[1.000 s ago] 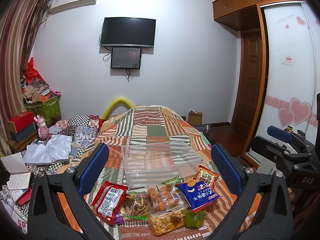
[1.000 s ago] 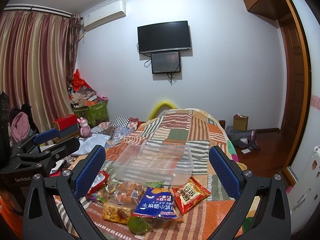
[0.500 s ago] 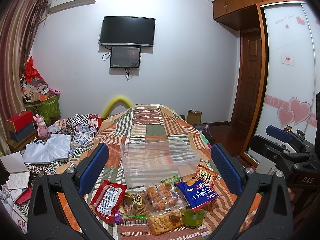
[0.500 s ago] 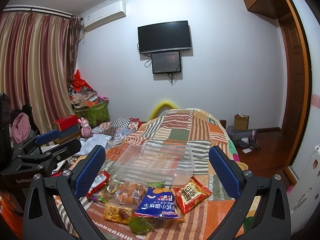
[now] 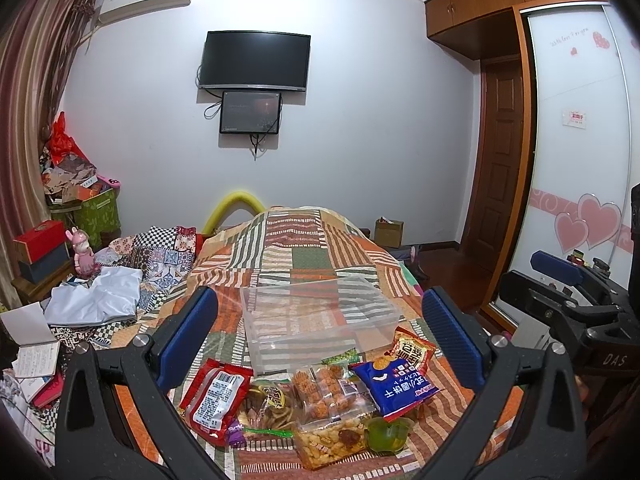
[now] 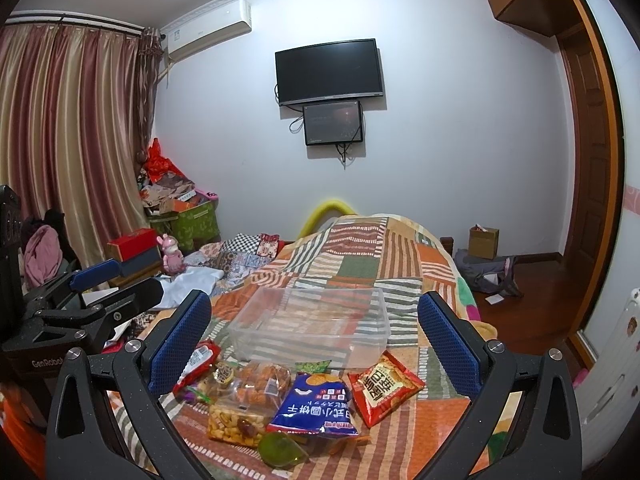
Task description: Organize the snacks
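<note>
- My left gripper point(image 5: 320, 336) hangs above the patchwork bedspread point(image 5: 316, 256) with its jaws spread wide; they pinch nothing.
- My right gripper point(image 6: 314, 334) has its jaws spread wide too, and between them is only air.
- The clear plastic box point(image 5: 316, 320) sits in the lower centre of the left view, open at the top.
- The snacks lie in the lower part of both frames, just in front of the box: a red packet point(image 5: 214, 400) at the left, a blue bag point(image 5: 398, 386) right of centre, a red-orange bag point(image 5: 412, 354) touching the box corner.
- A clear bag of peanuts point(image 5: 332, 440) lies nearest to me, and a green jelly cup point(image 5: 388, 434) is just beside it.
</note>
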`<action>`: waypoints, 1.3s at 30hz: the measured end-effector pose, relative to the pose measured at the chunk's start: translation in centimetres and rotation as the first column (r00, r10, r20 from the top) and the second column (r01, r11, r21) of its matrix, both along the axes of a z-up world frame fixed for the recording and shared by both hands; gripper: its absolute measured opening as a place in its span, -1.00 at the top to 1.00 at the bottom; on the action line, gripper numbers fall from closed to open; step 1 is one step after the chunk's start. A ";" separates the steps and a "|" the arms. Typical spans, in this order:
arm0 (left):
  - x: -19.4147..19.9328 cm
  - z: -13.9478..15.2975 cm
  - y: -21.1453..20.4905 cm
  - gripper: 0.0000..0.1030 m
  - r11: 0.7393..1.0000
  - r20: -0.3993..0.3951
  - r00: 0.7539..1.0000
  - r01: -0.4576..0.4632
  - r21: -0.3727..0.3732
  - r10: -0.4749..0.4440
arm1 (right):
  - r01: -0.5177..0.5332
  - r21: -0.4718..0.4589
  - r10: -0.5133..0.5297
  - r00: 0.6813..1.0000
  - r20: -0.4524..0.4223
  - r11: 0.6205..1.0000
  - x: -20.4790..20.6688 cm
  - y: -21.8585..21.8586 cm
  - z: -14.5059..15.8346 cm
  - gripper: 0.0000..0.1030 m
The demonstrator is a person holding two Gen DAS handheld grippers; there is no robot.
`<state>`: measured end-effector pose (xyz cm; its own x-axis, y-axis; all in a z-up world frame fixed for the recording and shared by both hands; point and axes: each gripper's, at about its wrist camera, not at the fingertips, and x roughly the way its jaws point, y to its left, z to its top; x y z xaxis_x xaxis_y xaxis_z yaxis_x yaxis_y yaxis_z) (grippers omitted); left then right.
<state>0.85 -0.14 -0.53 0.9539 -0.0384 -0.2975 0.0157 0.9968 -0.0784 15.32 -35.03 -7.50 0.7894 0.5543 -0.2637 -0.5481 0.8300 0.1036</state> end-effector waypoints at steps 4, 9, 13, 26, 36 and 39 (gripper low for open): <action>0.1 -0.4 0.0 -1.00 1.000 -0.004 1.000 0.000 -0.001 0.000 | 0.001 0.000 -0.001 1.000 -0.005 1.000 0.1 0.1 -0.2 -1.00; 0.5 -0.9 0.2 -1.00 1.000 -0.016 1.000 0.000 -0.003 0.000 | 0.004 -0.003 -0.004 1.000 -0.016 1.000 0.4 0.2 -0.6 -1.00; 1.2 -1.4 0.5 -1.00 1.000 -0.038 0.999 -0.007 -0.004 0.007 | 0.008 -0.012 -0.009 0.999 -0.039 1.000 1.3 0.2 -1.2 -1.00; 5.5 -6.1 4.0 -1.00 0.998 -0.191 0.979 -0.068 -0.008 0.066 | 0.037 -0.069 -0.051 0.976 -0.213 0.997 6.0 0.3 -5.6 -1.00; 9.8 -11.7 8.7 -1.00 0.991 -0.353 0.927 -0.137 -0.001 0.128 | 0.092 -0.122 -0.132 0.913 -0.385 0.988 10.3 -1.0 -10.0 -1.00; 10.7 -13.4 9.9 -1.00 0.991 -0.405 0.907 -0.136 -0.015 0.118 | 0.104 -0.141 -0.155 0.890 -0.428 0.985 11.4 -1.2 -11.1 -1.00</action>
